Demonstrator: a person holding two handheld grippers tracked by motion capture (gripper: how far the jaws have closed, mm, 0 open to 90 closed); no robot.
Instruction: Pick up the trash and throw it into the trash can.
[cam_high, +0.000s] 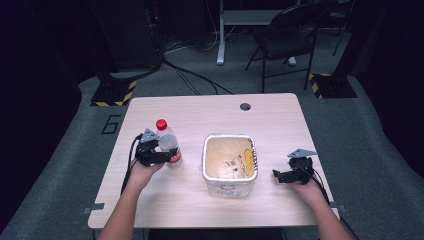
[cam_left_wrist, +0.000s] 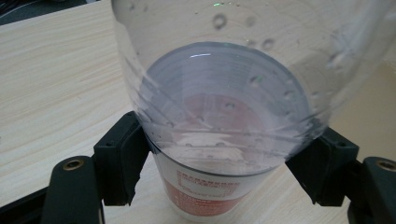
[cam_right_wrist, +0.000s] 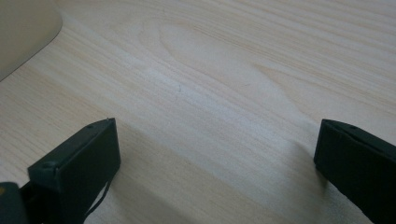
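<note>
Here, a clear plastic water bottle (cam_high: 168, 143) with a red cap stands upright on the left half of the pale wood-grain surface (cam_high: 190, 112), its long axis vertical, clasped low on its body by the left gripper (cam_high: 161, 156). In the left gripper view the two black fingers (cam_left_wrist: 119, 156) press against opposite sides of the bottle's thin, see-through wall just above its red-and-white label, with droplets clinging inside the plastic. Judging by the setting, the likely next move carries the bottle toward the square bin (cam_high: 230, 164) just to its right, lined with crinkled clear film and showing a tan interior. The bottle lies between the left hand and that bin, so the left hand is plainly the nearer one.

On the far side of the bin, the right gripper (cam_high: 286, 175) rests low over the surface, well apart from the bottle. In the right gripper view its fingers (cam_right_wrist: 79, 163) stand wide open with bare wood between them and a pale rounded corner of the bin at the upper left.

Beyond the surface, a folding chair (cam_high: 287, 37) and loose cables sit on grey carpet.
</note>
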